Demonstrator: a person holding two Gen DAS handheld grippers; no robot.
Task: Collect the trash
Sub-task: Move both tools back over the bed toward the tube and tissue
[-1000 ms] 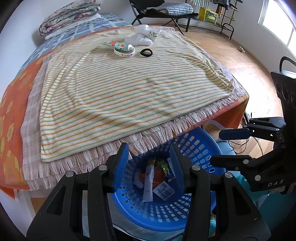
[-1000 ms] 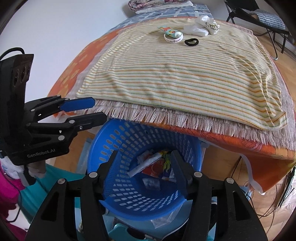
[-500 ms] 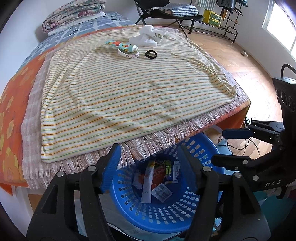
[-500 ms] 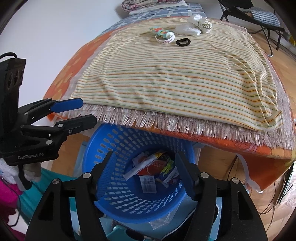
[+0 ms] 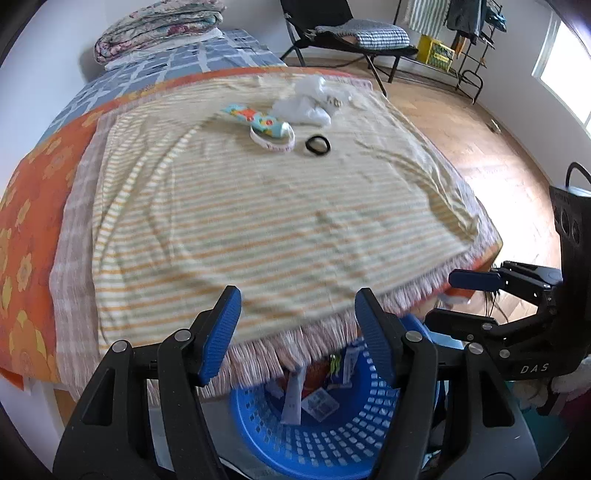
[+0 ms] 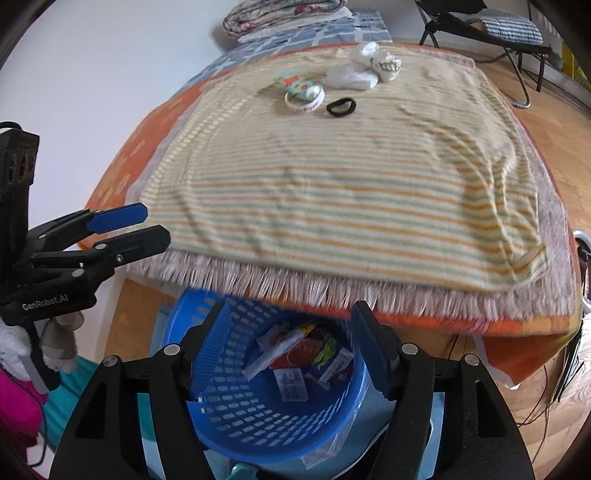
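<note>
A blue perforated basket (image 5: 332, 439) (image 6: 236, 417) stands on the floor below the bed's near edge, holding several wrappers (image 6: 295, 358). My left gripper (image 5: 295, 332) is open and empty above the fringe. My right gripper (image 6: 291, 343) is open and empty over the basket. Far on the striped blanket (image 5: 258, 221) lie a patterned tube (image 5: 255, 118) (image 6: 295, 84), a white wristband (image 5: 273, 142) (image 6: 304, 101), a black hair tie (image 5: 317, 144) (image 6: 340, 107) and crumpled white plastic (image 5: 306, 103) (image 6: 354, 75).
The bed has an orange flowered cover (image 5: 33, 206) and folded quilts (image 5: 155, 26) at its head. A black folding chair (image 5: 351, 33) and a clothes rack (image 5: 465, 44) stand on the wood floor (image 5: 480, 155) to the right. A white wall is on the left.
Both grippers have opened wider and risen, tilting up toward the bed. The basket has dropped lower in both views and the far items look nearer.
</note>
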